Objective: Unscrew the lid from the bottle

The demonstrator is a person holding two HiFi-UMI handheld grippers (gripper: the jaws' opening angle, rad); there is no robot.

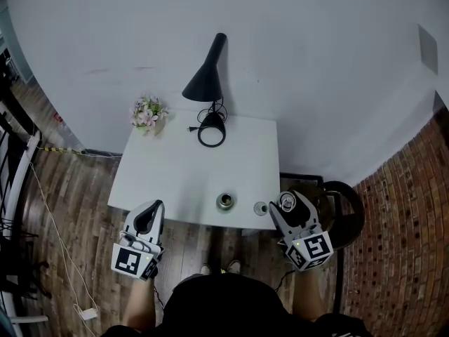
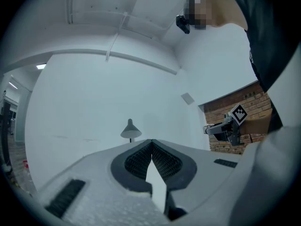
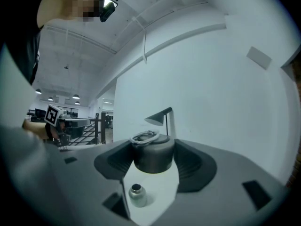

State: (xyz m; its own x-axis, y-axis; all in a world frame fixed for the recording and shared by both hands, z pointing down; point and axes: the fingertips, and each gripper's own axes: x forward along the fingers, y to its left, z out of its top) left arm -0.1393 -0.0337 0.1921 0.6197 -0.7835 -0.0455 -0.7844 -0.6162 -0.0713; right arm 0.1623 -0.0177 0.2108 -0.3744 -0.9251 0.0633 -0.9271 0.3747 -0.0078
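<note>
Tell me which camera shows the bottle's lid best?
The right gripper view: the lid sits large and centred, clamped in the right gripper. The head view shows the lid small, from above. The left gripper view misses it.

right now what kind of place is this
Likely a staged corner of an office or lab: a small white square table against a bare white wall, a black cone-shaded desk lamp, and an open hall with ceiling lights beyond.

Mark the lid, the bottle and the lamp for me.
lid [image 3: 153,160], right gripper view, on its dark side wall.
bottle [image 1: 225,201], head view, on its open mouth.
lamp [image 1: 205,83], head view, on its black shade.
</note>
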